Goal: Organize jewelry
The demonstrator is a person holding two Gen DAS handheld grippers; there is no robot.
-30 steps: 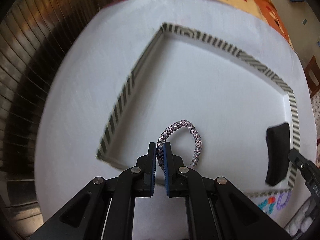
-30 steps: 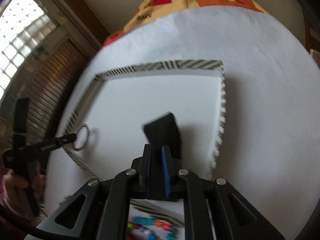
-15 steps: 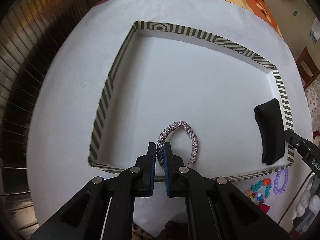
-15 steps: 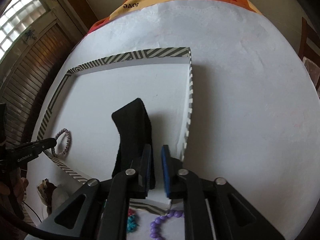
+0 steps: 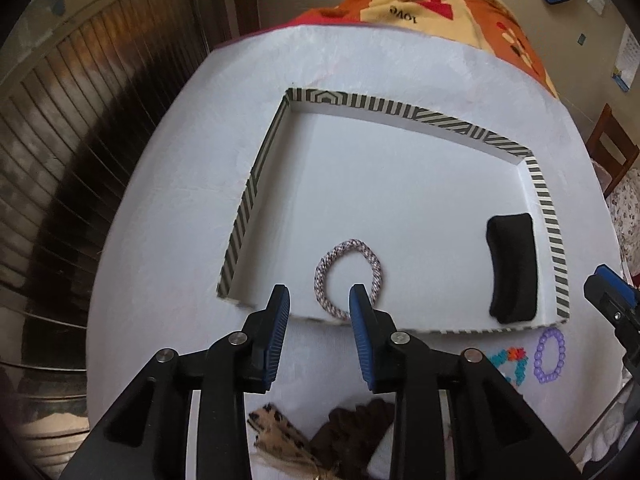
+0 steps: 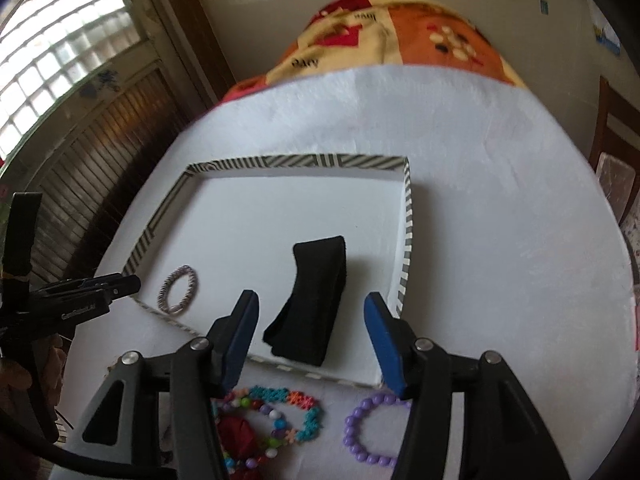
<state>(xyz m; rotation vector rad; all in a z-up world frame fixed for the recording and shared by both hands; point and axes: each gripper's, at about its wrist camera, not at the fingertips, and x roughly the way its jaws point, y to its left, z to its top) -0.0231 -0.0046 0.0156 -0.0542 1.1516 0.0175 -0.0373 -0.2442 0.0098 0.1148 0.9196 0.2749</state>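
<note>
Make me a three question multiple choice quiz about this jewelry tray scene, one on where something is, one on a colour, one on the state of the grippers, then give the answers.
1. Where does the braided bracelet lie?
A. Inside the striped tray, near its front edge
B. On the white cloth outside the tray
C. On top of the black band

2. What colour is the bead bracelet lying outside the tray?
A. Green
B. Purple
C. Black

3. How do the two grippers stand?
A. Both shut on items
B. Only the left is open
C. Both open, holding nothing

Answers:
1. A, it rests on the tray floor just past the left gripper.
2. B, its round beads are purple.
3. C, the left gripper and right gripper both show wide gaps; the black band lies free.
</note>
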